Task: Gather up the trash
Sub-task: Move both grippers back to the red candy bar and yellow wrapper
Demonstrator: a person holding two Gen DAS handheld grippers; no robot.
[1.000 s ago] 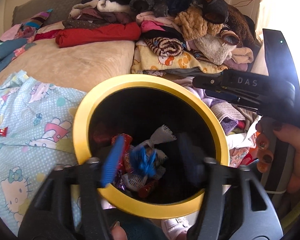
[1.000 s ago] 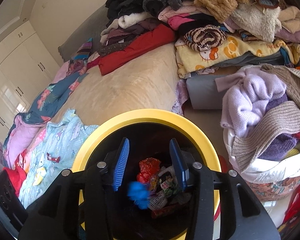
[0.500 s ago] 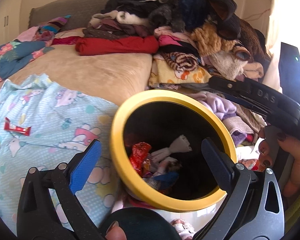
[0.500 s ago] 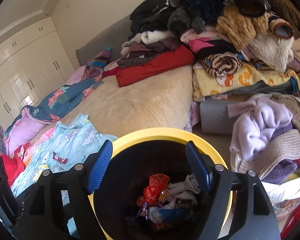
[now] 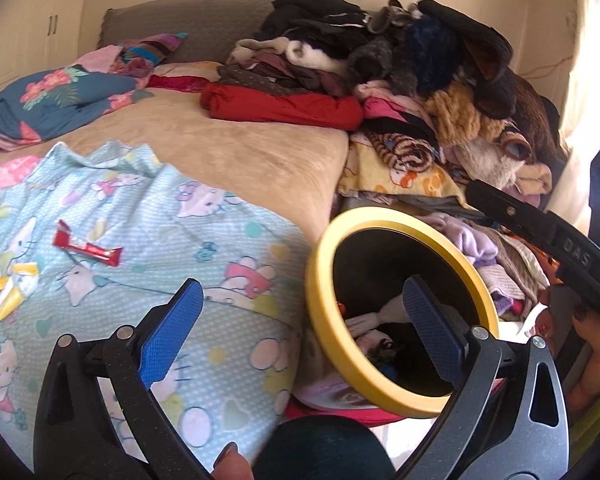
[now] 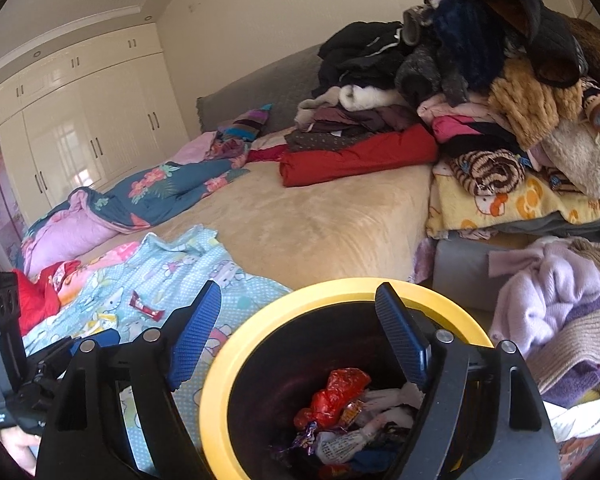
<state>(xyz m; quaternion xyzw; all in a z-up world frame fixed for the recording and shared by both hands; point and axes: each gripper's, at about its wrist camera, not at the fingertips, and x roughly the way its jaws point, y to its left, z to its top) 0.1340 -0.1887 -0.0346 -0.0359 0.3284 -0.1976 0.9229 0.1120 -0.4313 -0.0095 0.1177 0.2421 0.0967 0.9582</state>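
**Both loads dropped, more wrappers waiting on the bed**

A second ago my two grippers hung over the yellow-rimmed black plastic bin with jaws narrow; since then both have let go and pulled back. My left gripper stands spread wide with nothing between its blue pads, and my right gripper is opening a little further, also empty. The crumpled wrappers lie in the bottom of the bin, so I judge that round done.

Next comes the red-and-white snack wrapper, flat on the pale blue cartoon-print blanket, with a yellow-and-white wrapper just beyond it. The blanket is soft and rumpled over a tan bedspread; heaped clothes crowd the far side, and cream wardrobes line the wall.
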